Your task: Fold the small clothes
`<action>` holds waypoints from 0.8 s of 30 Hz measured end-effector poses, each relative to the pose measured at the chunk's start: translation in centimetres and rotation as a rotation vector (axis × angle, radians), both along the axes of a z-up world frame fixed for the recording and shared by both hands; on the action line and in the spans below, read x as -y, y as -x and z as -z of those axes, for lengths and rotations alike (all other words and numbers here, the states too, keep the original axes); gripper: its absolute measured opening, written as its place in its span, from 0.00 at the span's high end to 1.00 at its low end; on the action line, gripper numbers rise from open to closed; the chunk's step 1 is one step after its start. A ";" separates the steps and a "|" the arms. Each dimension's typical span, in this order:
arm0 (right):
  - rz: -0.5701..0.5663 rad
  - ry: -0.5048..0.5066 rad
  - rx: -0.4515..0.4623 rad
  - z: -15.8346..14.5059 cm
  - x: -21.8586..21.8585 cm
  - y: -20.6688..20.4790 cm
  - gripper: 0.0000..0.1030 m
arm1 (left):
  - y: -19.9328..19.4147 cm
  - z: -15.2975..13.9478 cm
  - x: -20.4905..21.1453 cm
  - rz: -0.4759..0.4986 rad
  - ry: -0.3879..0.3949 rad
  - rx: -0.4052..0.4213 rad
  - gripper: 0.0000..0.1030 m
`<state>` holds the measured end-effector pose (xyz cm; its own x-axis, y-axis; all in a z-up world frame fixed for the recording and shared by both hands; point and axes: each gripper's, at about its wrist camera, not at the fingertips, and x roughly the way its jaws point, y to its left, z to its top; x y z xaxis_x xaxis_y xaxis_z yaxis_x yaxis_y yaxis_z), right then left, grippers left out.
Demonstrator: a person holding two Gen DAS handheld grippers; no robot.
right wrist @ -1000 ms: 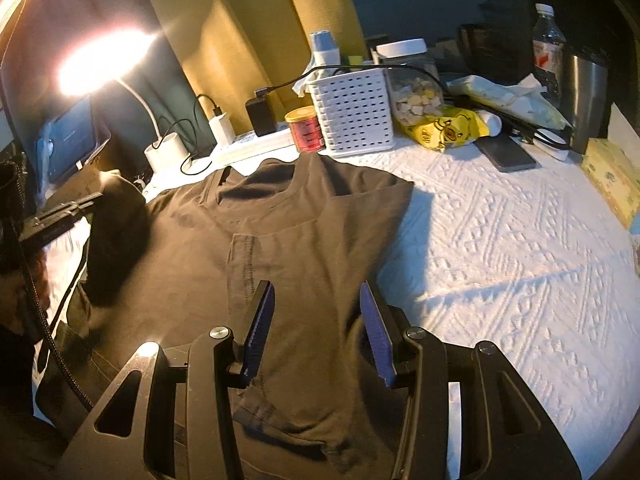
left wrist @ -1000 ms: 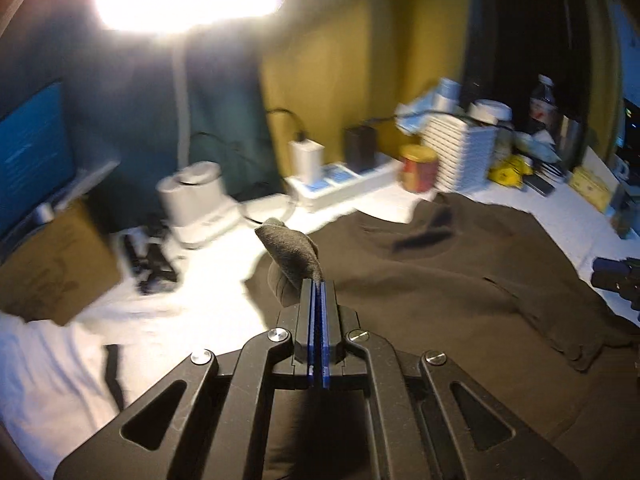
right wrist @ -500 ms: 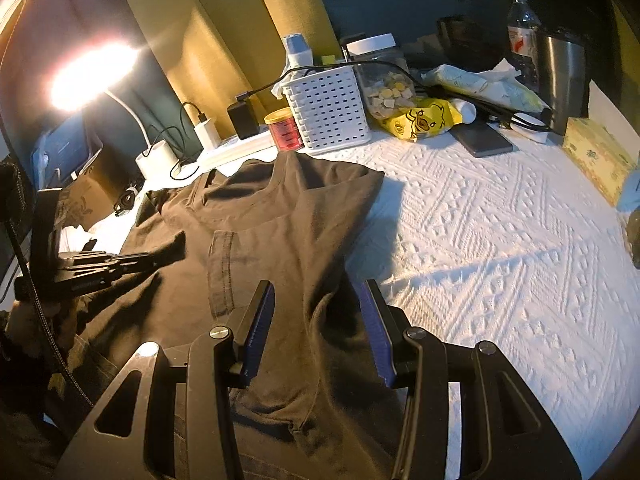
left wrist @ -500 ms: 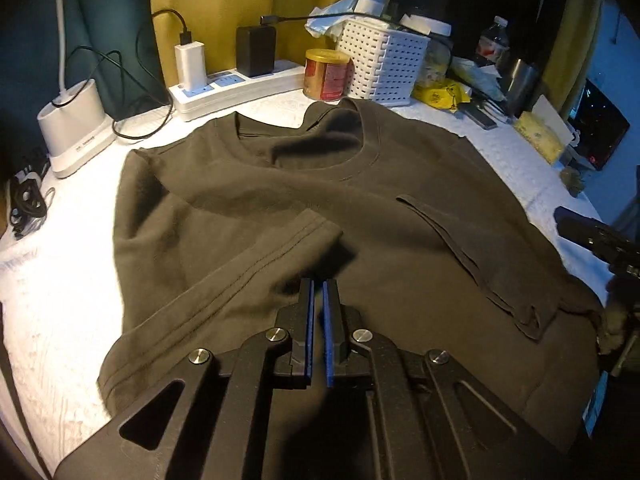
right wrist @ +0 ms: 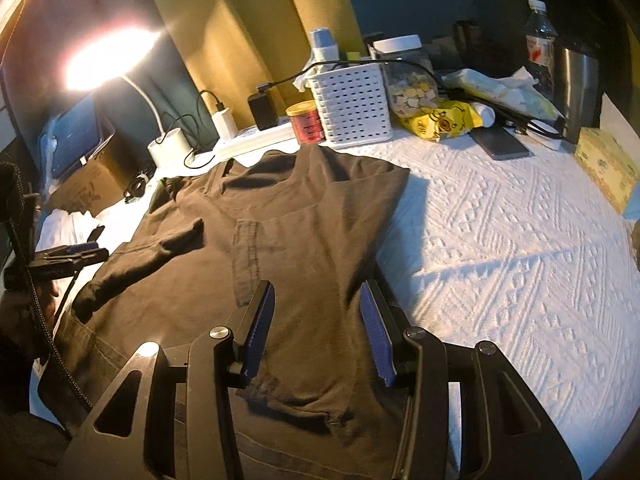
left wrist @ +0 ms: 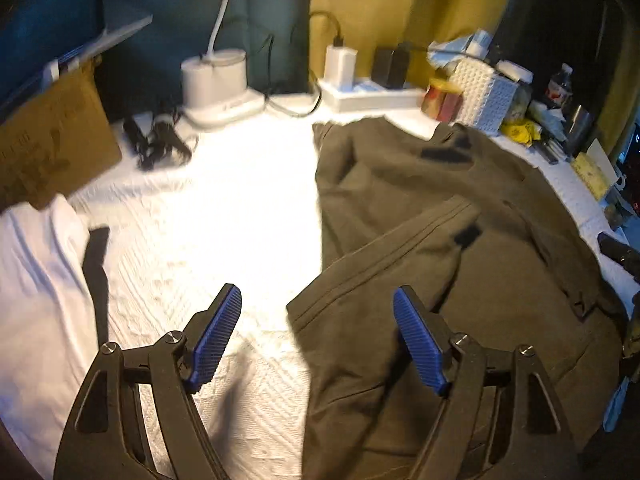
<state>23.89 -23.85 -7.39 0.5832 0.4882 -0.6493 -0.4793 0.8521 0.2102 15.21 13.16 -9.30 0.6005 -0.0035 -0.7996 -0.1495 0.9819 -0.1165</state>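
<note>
I've just let go with the left gripper [left wrist: 316,336]: its jaws have been opening in the last instant and now stand wide, nothing between the pads. A moment ago they were pinched shut on the sleeve [left wrist: 384,264], carrying it across; now that sleeve lies folded inward over the body of the shirt [left wrist: 500,208], its hem running diagonally just ahead of my right-hand finger. My left finger sits over bare white bedspread [left wrist: 208,240], so I'm hanging at the shirt's left edge, part over cloth, part off it.

From the right gripper's [right wrist: 318,334] camera both sleeves look turned in: the left sleeve [right wrist: 160,244] on one side, the other fold with its stitched hem nearer the middle. The shirt [right wrist: 304,208] lies flat on the bedspread [right wrist: 500,240], collar towards the basket [right wrist: 352,108] and tin [right wrist: 306,122] at the back. The right gripper hovers low over the lower part of the shirt, jaws parted about halfway, cloth beneath them but not pinched as far as I can see.

So I reckon the side folds are done. Next I'd take the bottom hem with both grippers and bring it up towards the collar, watching that the loose sleeve doesn't slide back out.
</note>
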 end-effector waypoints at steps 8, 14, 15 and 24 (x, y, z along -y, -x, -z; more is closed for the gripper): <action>-0.002 0.014 0.009 -0.5 -0.5 0.9 0.54 | 0.1 1.1 0.9 0.074 0.048 0.020 0.86; 0.002 0.018 0.010 -0.6 -0.4 1.3 0.54 | 1.3 -1.7 4.0 0.151 -0.082 0.116 0.98; 0.002 0.018 0.009 -0.5 -0.4 1.3 0.54 | 1.6 -2.0 5.0 0.186 -0.098 0.116 0.98; -0.010 0.019 -0.023 0.6 -0.1 1.5 0.54 | 2.0 0.6 9.9 0.386 -0.066 -0.015 0.98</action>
<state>22.38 -23.74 -8.03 0.5629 0.4815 -0.6718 -0.4830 0.8512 0.2053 13.23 3.22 -9.94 0.5533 -0.1754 -0.8143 0.2312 0.9715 -0.0522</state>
